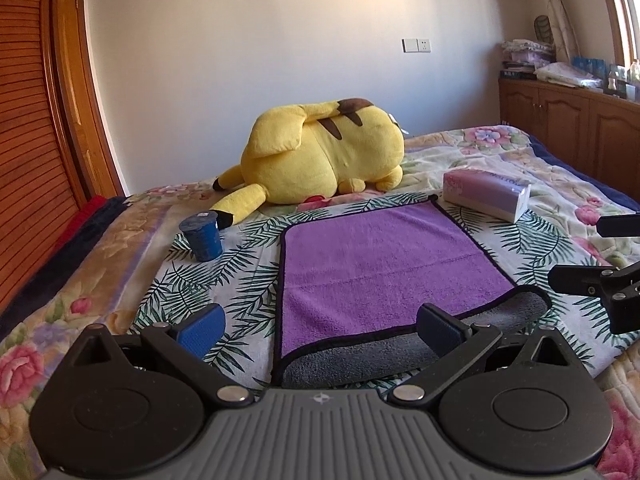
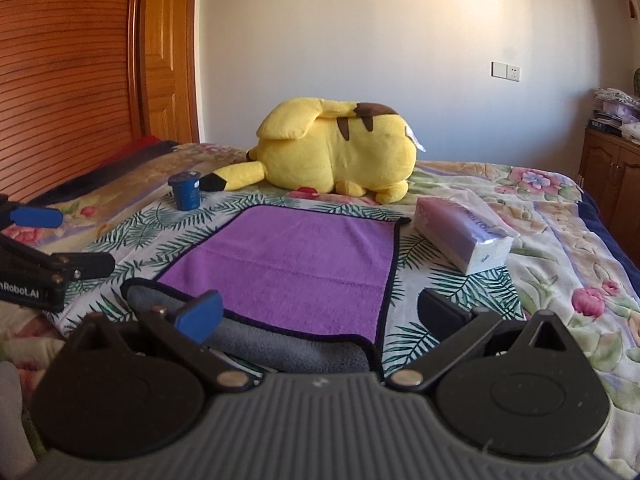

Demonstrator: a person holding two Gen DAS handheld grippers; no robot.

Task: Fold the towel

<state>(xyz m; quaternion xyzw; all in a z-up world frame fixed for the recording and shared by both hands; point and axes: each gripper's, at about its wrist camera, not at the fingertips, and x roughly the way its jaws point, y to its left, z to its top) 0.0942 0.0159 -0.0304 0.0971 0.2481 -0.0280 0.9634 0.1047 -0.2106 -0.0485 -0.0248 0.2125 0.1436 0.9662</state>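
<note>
1. The left tongs point(image 1: 320, 326) are spread wide and hold nothing; the towel's point(image 1: 384, 268) near left corner lies between and below their fingers.
2. The right tongs point(image 2: 320, 316) are likewise spread and hold nothing, over the towel's near right corner.
3. The purple towel with black trim lies spread just ahead of both tongs; its near edge is turned up, showing the grey underside.
4. Under it is a leaf-print cloth point(image 1: 244, 256) on a floral bed point(image 1: 496, 148).
5. Ahead and left of the towel stands a blue cup point(image 1: 202, 238); ahead and right lies a tissue pack point(image 1: 486, 194), close to the towel's far corner.
6. Beyond the towel lies a yellow plush toy point(image 1: 320, 152).
7. Farther out are a white wall point(image 1: 280, 40), a wooden slatted wardrobe point(image 1: 32, 140) on the left and a wooden cabinet point(image 1: 560, 116) on the right.
</note>
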